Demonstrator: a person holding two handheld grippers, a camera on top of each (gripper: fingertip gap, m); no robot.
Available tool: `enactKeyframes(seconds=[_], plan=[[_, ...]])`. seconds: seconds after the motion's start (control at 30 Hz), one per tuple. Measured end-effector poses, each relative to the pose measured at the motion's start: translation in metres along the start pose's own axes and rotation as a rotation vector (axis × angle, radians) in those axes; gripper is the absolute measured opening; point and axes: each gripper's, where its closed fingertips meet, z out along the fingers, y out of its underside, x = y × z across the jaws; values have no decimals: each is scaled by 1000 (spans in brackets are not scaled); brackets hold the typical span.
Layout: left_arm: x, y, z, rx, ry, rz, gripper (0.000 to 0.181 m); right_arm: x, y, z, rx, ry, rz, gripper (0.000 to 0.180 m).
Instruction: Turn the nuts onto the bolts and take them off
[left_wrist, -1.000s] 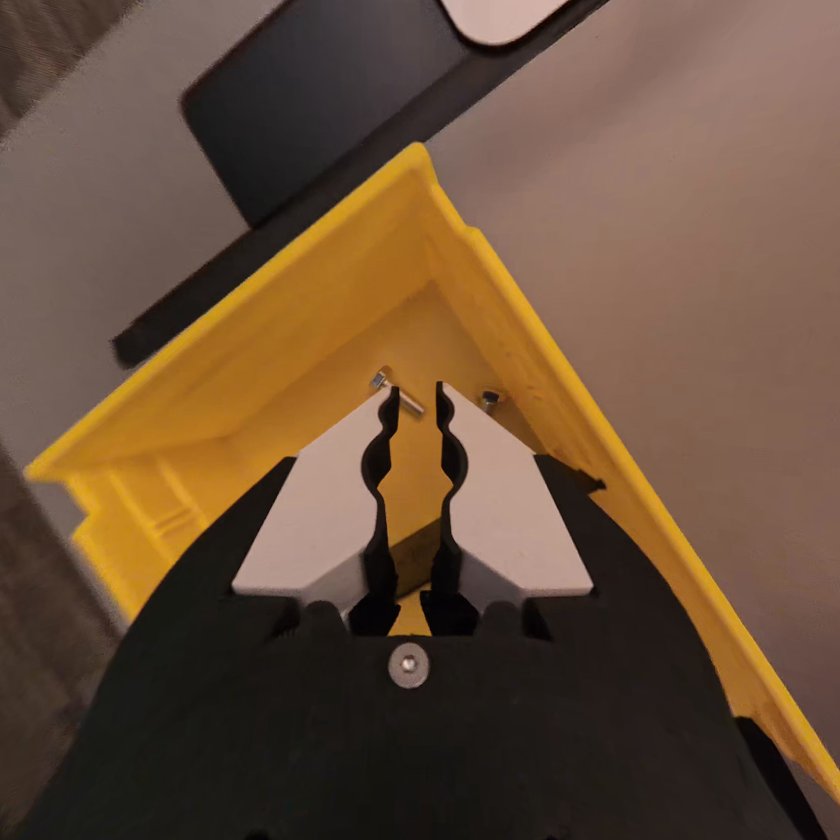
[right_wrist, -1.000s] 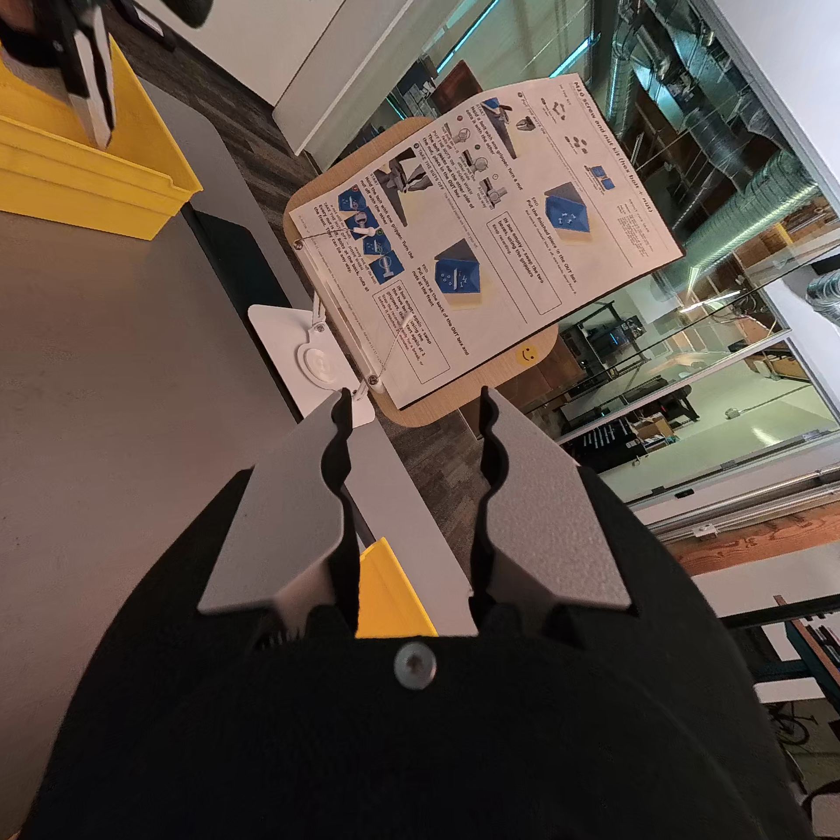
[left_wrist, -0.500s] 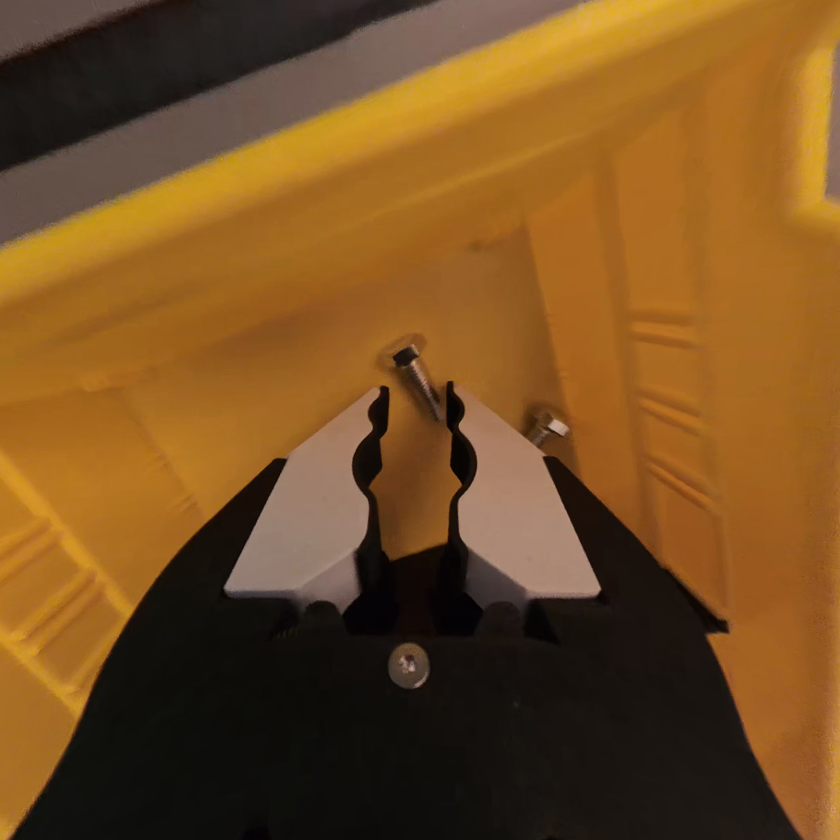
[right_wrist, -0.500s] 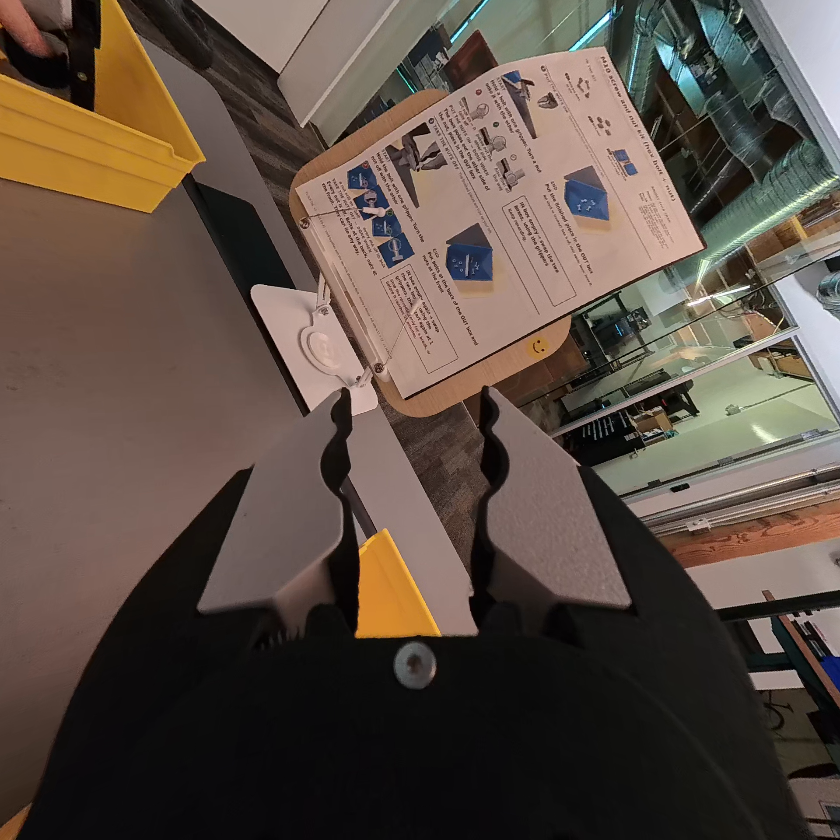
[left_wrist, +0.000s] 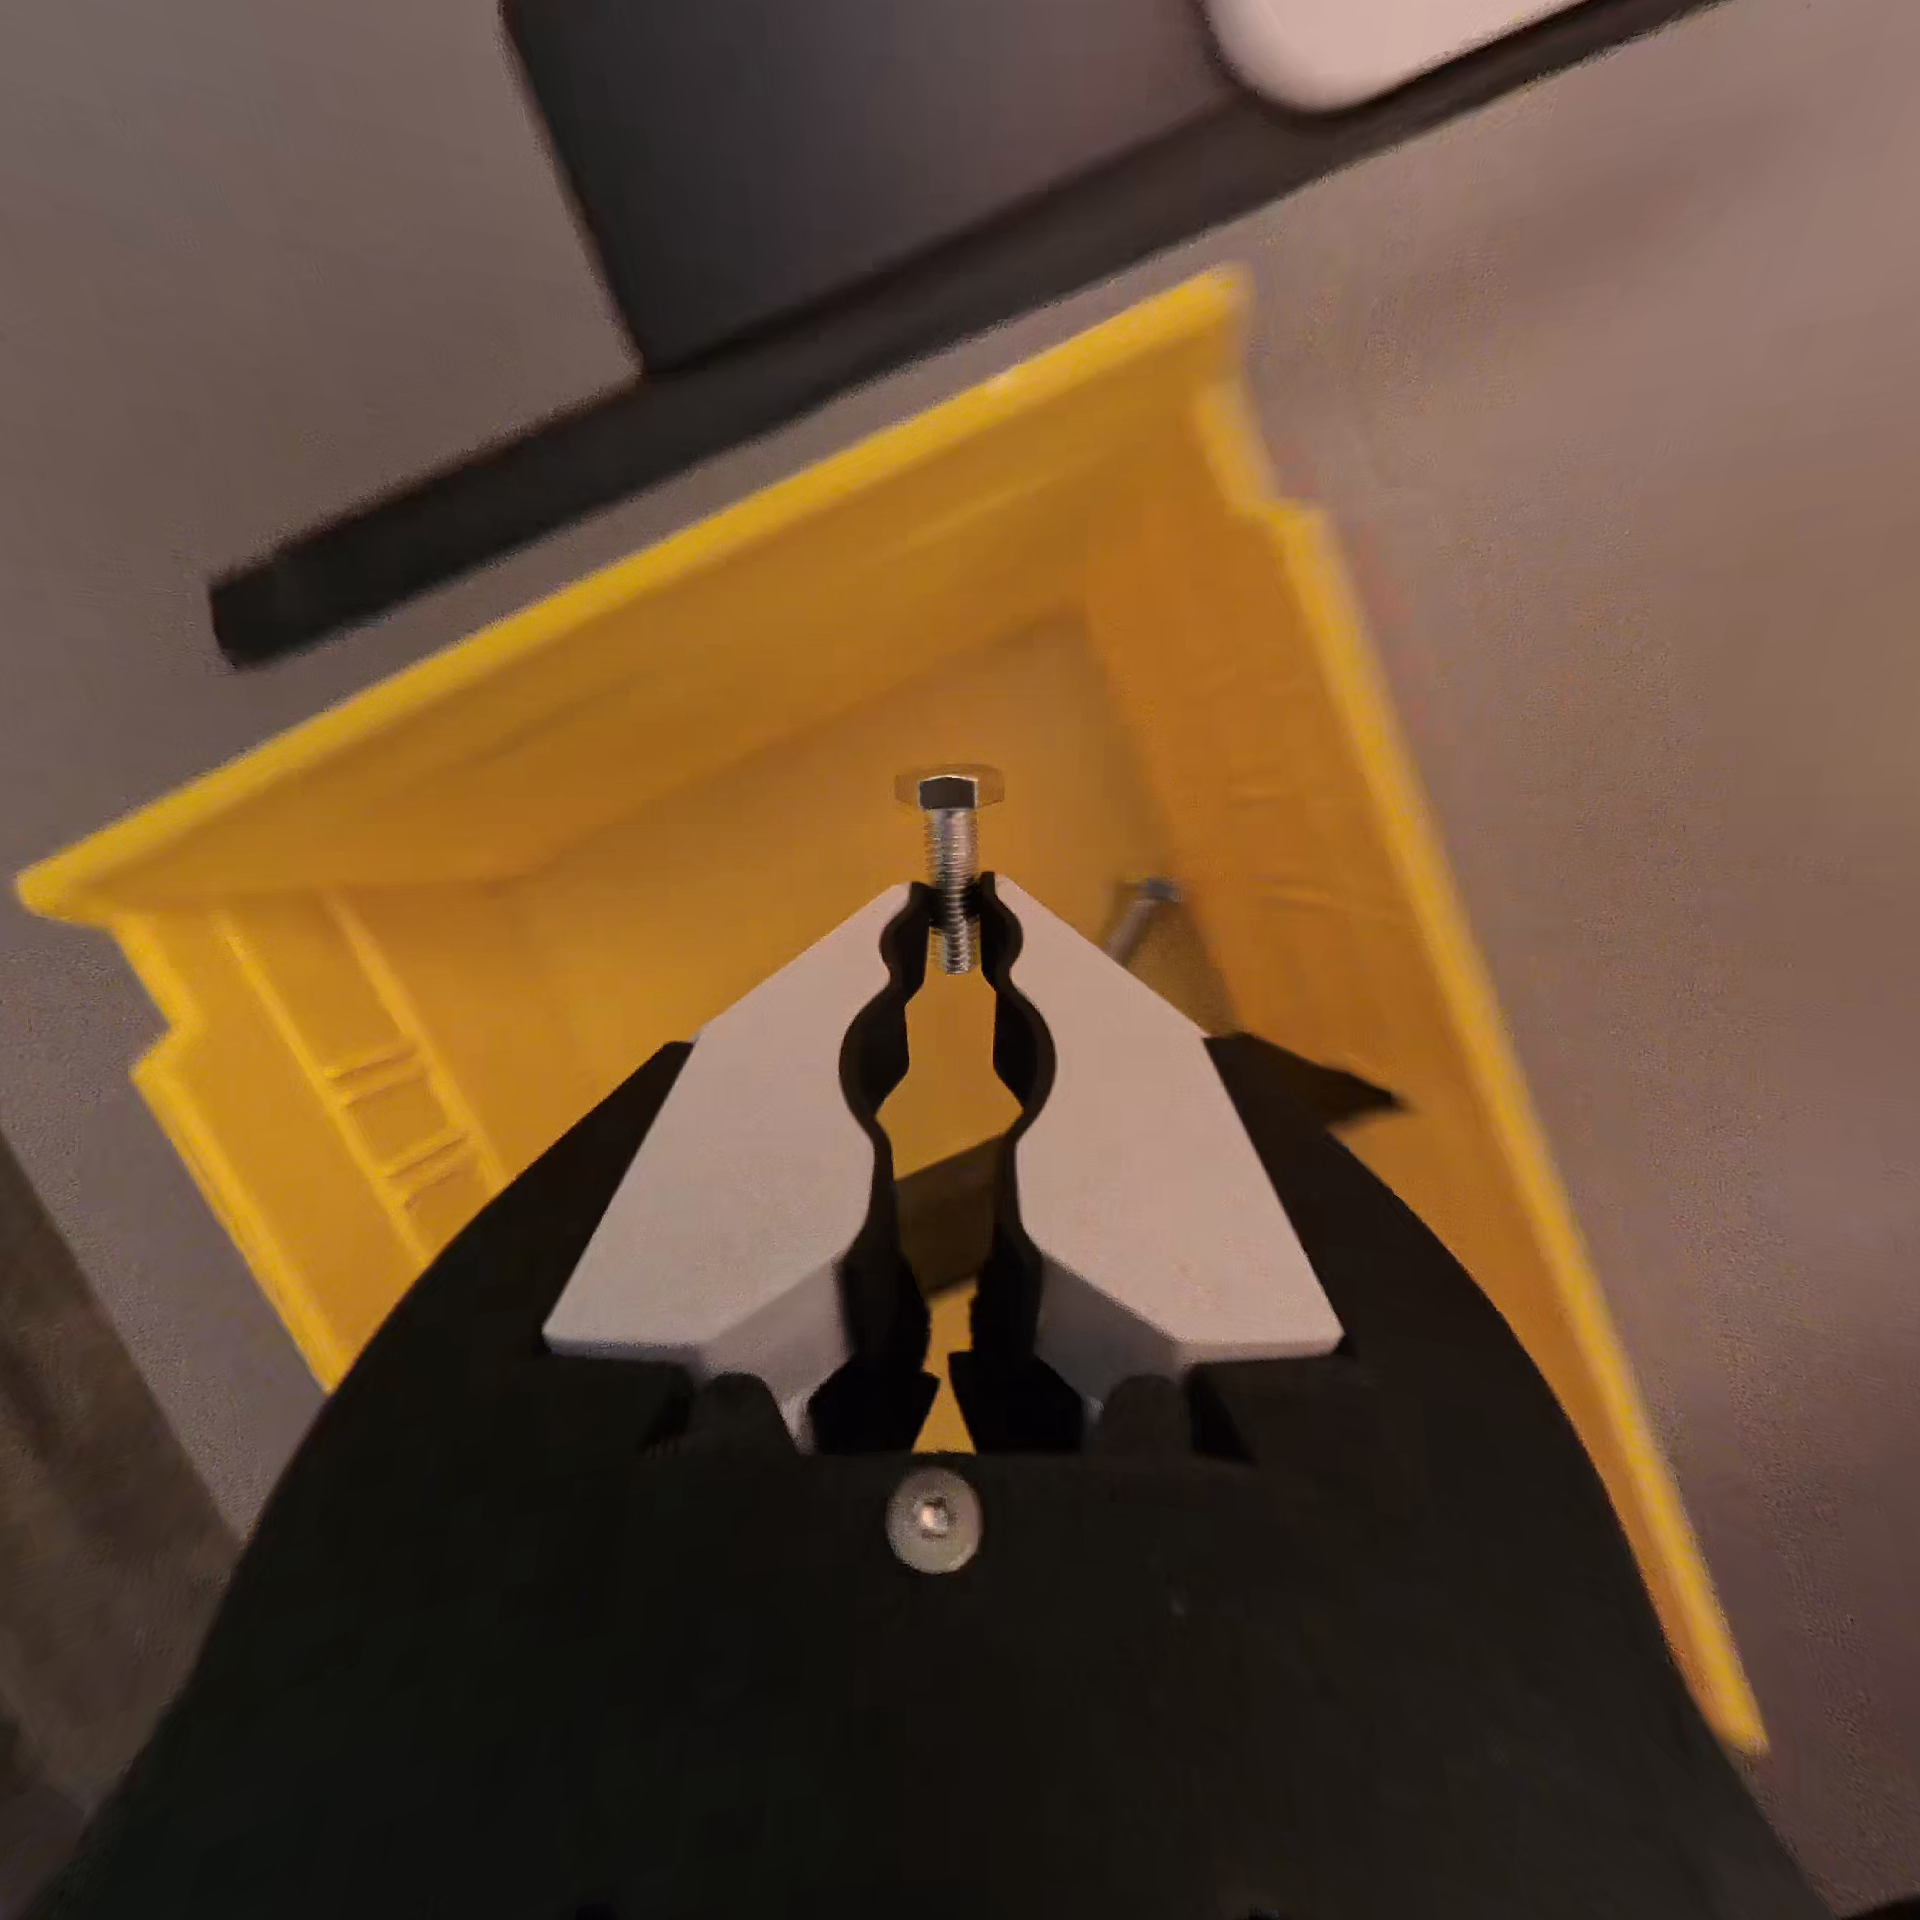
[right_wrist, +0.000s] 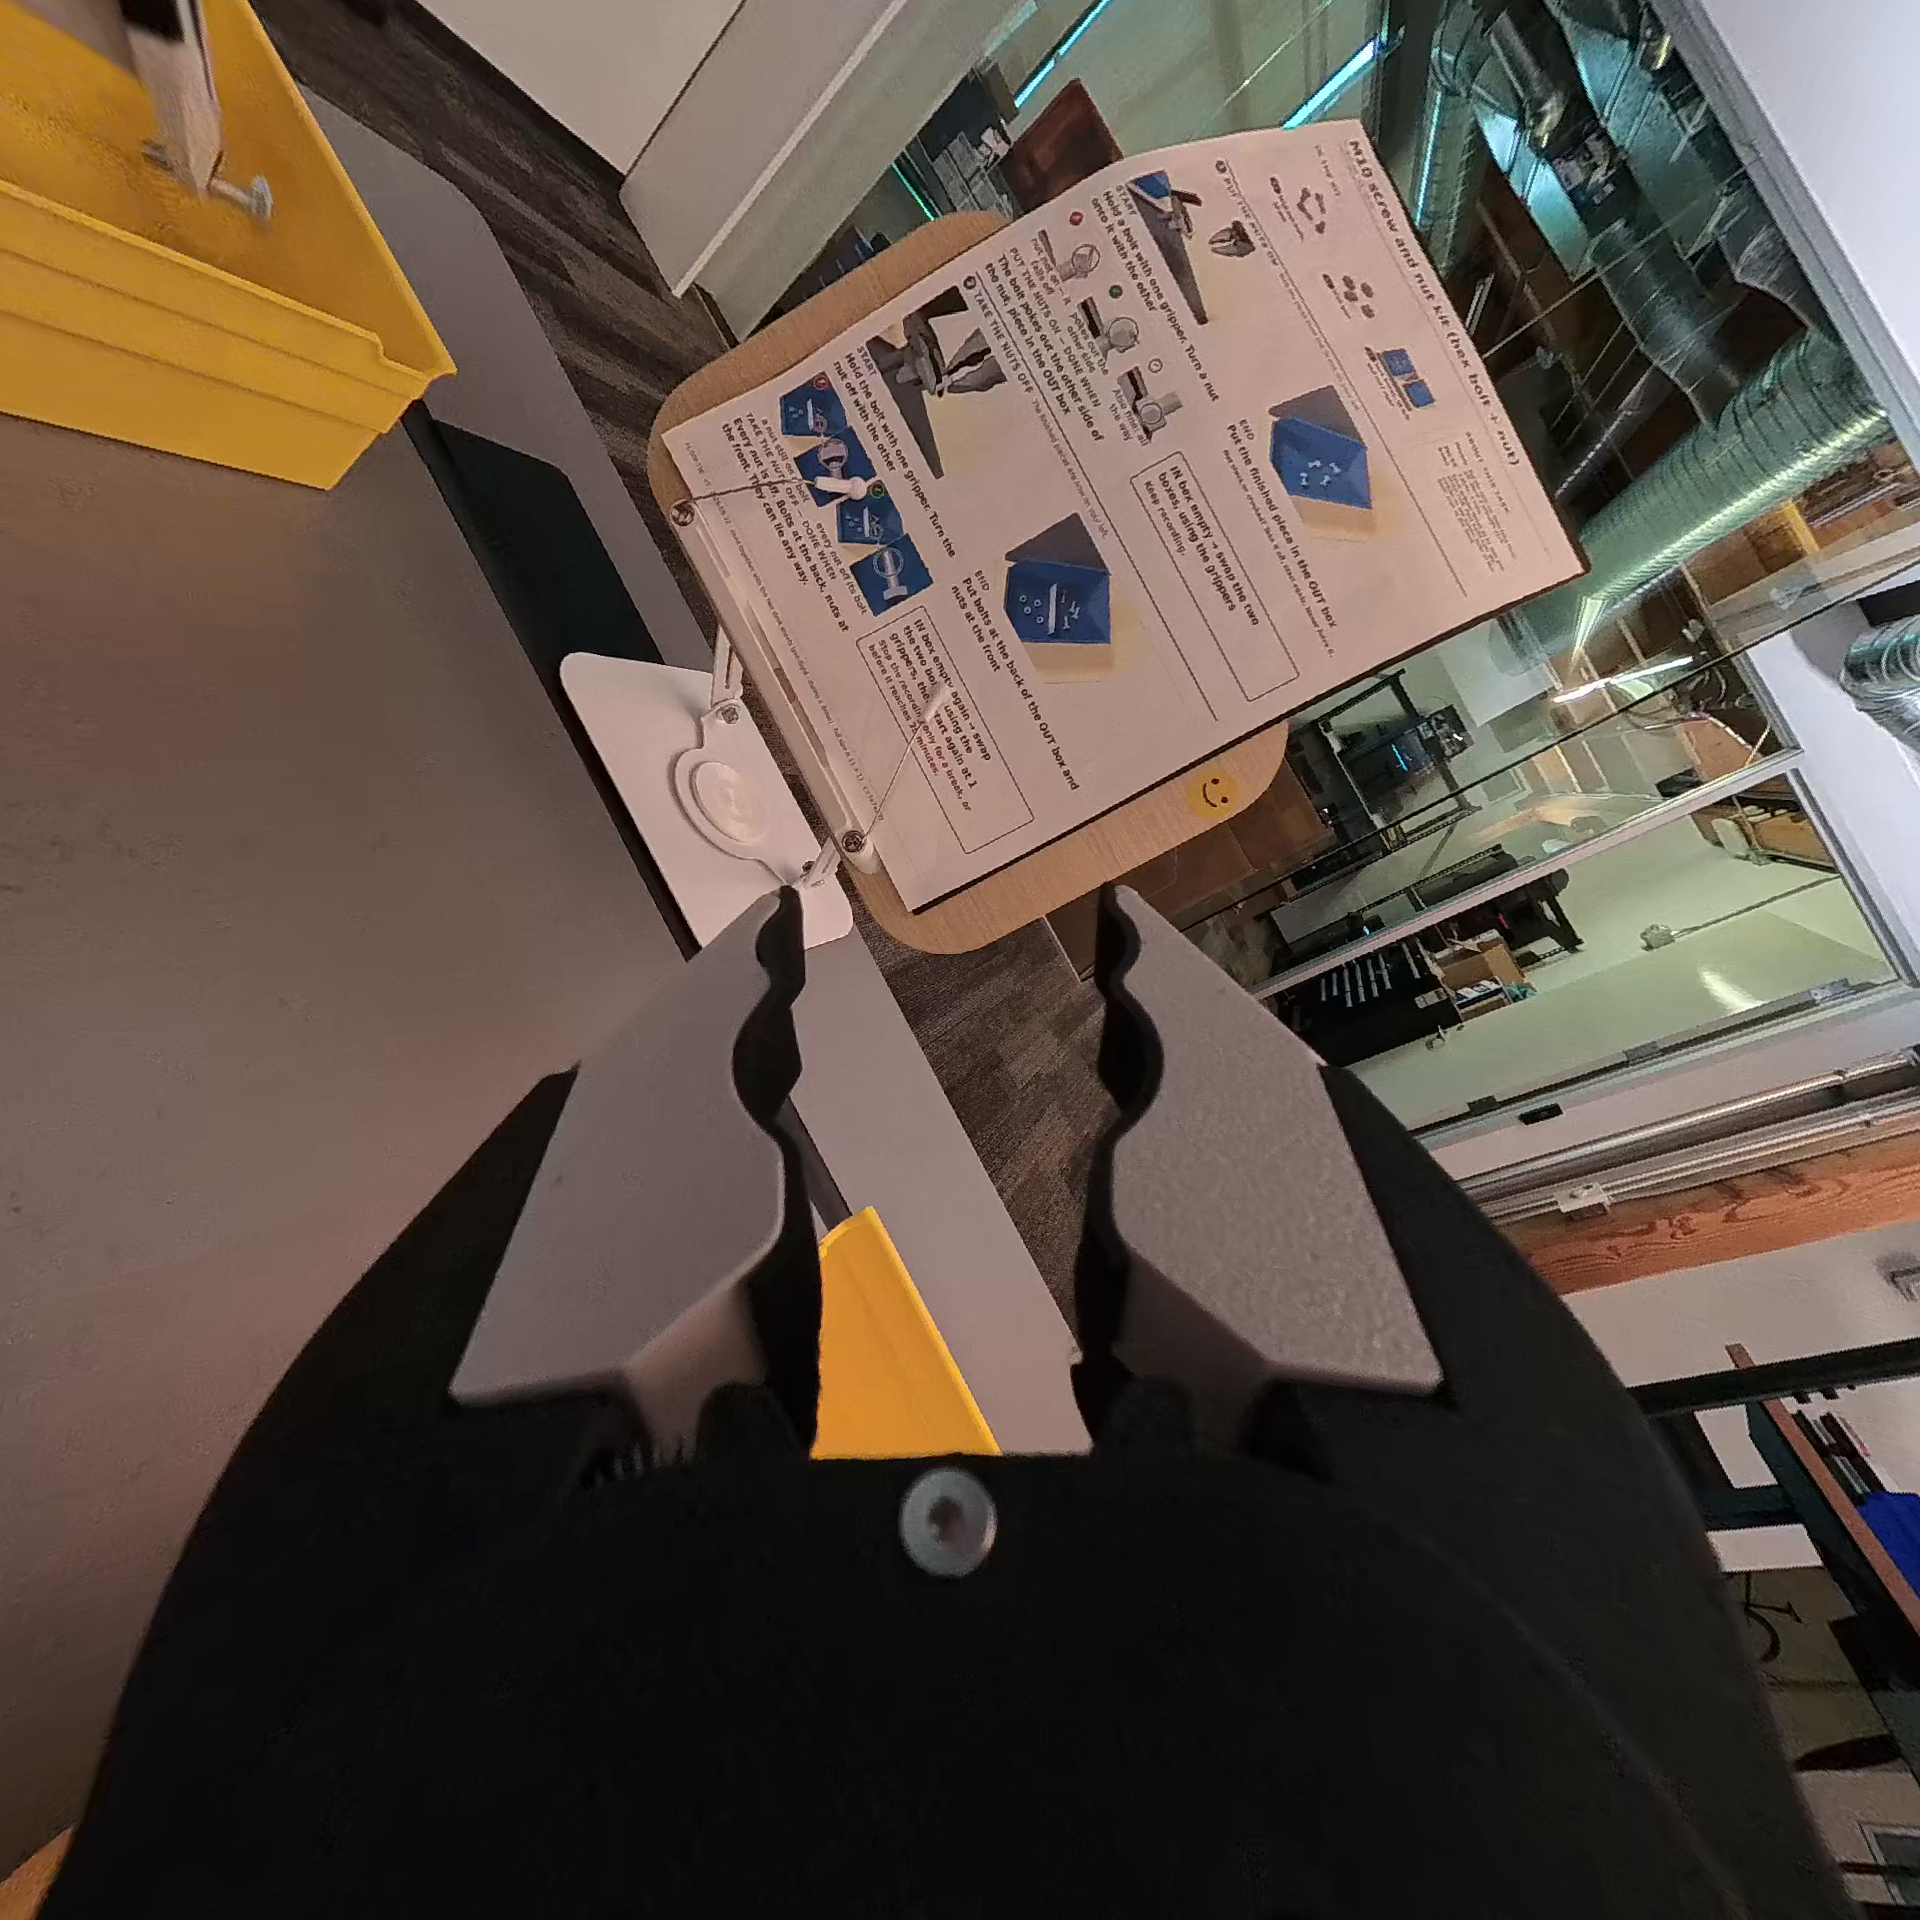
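My left gripper (left_wrist: 950, 914) is shut on the threaded shank of a silver hex bolt (left_wrist: 948, 831), head pointing away, held above the yellow bin (left_wrist: 727, 727). A second bolt (left_wrist: 1135, 914) lies in the bin's right corner. In the right wrist view the left gripper (right_wrist: 177, 114) with the held bolt (right_wrist: 241, 193) shows at the top left over the same yellow bin (right_wrist: 208, 343). My right gripper (right_wrist: 948, 935) is open and empty, held over the grey table (right_wrist: 260, 831). No nut is in view.
A second yellow bin (right_wrist: 894, 1351) shows between my right fingers at the table's far edge. A white stand (right_wrist: 686, 769) holds a wooden board with an instruction sheet (right_wrist: 1091, 499). A black pad (left_wrist: 831, 156) lies beyond the bin.
My left gripper went down into the bin, shut on a bolt, and has lifted it up out of the bin. My right gripper stayed open and barely moved.
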Motion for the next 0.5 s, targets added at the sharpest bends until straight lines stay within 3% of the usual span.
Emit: enactKeyframes(seconds=[0.13, 0.23, 0.37, 0.5], plan=[[98, -44, -80, 318, 245, 197, 8, -2, -1, 1, 13, -14, 14, 56], [193, -53, -119, 457, 520, 367, 8, -9, -8, 3, 51, -47, 15, 56], [281, -39, -134, 413, 924, 401, 8, -36, -39, 6, 200, -137, -20, 56], [303, -48, -131, 369, 1218, 202, 8, -90, -74, 13, 335, -246, -188, 53]])
